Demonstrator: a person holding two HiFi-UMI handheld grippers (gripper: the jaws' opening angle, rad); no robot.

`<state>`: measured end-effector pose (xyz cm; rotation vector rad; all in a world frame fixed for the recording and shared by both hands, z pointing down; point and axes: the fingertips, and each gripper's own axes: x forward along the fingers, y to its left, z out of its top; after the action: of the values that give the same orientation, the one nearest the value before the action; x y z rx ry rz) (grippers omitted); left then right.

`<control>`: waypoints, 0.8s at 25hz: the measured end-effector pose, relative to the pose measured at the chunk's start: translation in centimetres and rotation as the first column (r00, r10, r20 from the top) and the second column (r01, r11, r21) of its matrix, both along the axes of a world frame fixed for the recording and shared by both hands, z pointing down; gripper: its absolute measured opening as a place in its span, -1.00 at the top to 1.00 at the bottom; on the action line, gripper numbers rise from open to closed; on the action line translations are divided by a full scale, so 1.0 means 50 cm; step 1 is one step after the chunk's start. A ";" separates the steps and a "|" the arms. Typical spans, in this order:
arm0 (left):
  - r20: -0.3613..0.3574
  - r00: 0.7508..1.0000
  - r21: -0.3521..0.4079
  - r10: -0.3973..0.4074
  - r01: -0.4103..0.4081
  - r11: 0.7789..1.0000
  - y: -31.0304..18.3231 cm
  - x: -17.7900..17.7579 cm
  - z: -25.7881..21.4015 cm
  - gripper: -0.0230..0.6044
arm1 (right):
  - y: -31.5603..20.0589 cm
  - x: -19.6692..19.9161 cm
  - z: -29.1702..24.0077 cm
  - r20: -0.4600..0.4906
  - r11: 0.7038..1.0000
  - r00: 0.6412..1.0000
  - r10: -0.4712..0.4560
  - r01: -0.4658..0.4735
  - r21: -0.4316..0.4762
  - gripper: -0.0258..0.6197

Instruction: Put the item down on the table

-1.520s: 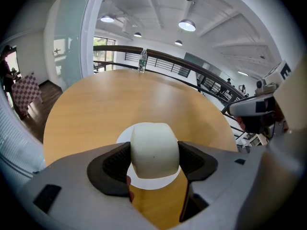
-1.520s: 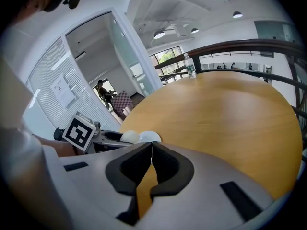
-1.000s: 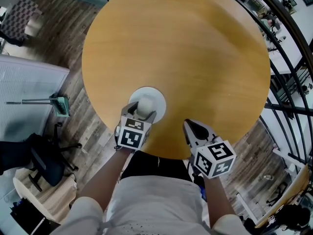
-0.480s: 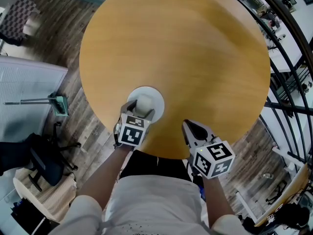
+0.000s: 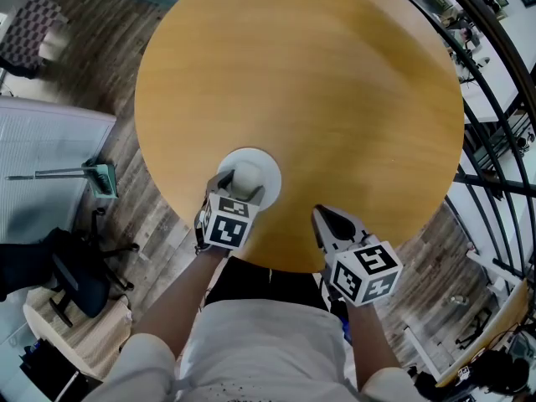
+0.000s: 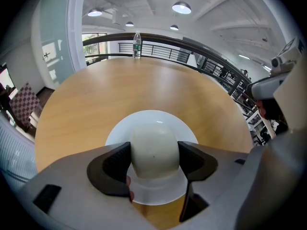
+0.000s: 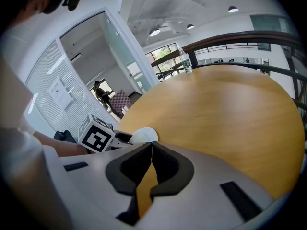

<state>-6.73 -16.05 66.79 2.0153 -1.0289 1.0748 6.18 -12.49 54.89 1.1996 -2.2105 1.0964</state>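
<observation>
Surface (image 5: 318, 90): honey-tan wood, faint grain. Plate (image 6: 152, 118), near left: plain white. Rounded item (image 6: 154, 145): cream, one tiny dark speck. My left claw (image 5: 241, 184) and right claw (image 5: 323, 218): grey bodies, black pads, cubes with black-and-white square markers. Floor (image 5: 126, 136): grey-brown planks. Far-left chair (image 5: 33, 23): black-and-grey checker.

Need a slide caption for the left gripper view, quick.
Left gripper clamps a cream rounded item over a white plate on the round wooden table.
</observation>
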 end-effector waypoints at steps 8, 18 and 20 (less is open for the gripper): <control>0.058 0.998 0.001 0.038 -0.038 0.999 0.002 0.002 0.003 -0.10 | -0.005 0.001 -0.004 0.004 1.000 1.000 0.004 -0.004 0.001 0.84; 0.063 0.997 0.007 0.054 -0.055 0.998 0.000 0.006 0.007 -0.10 | -0.006 0.007 -0.001 0.010 1.000 1.000 0.005 -0.005 0.001 0.84; 0.062 0.996 0.003 0.062 -0.062 0.998 0.000 0.009 0.008 -0.10 | -0.006 0.011 -0.002 0.010 1.000 1.000 0.005 -0.005 0.002 0.84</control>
<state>-6.30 -16.03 67.19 2.0410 -1.0069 1.1750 6.71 -12.80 54.80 1.2035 -2.2179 1.1039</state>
